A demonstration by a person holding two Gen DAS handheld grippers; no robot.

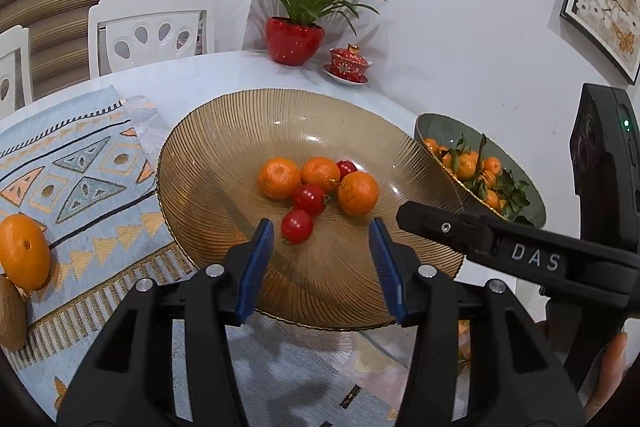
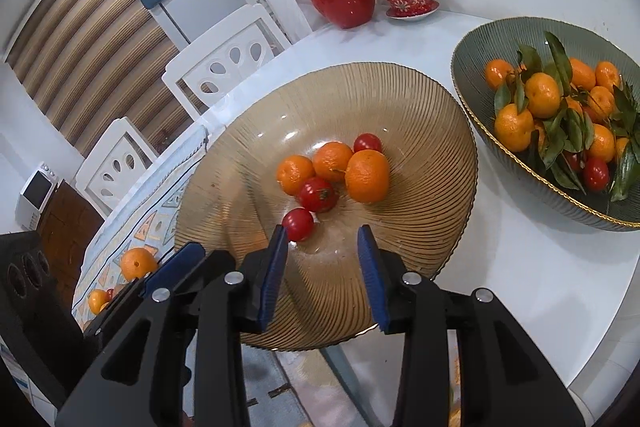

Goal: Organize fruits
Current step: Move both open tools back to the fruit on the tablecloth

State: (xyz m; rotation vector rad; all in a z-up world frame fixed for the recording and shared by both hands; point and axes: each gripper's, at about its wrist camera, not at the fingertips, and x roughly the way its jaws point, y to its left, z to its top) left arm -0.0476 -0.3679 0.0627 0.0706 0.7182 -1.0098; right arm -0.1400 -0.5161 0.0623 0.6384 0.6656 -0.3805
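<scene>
We see three oranges [image 2: 334, 167] and three tomatoes [image 2: 298, 224] clustered mid amber bowl [image 2: 420, 99] near the bench's centre; our left gripper [image 1: 321, 251] and right gripper [image 2: 323, 259] hover over its near rim, both empty, jaws apart

Left gripper [image 1: 321, 235]: black plastic arms, ribbed blue finger pads [image 1: 256, 267], silver pivot screws.
Right gripper [image 2: 322, 242]: same black frame, blue pads [image 2: 370, 277], white "DAS" lettering, small green indicator light on its body.
</scene>
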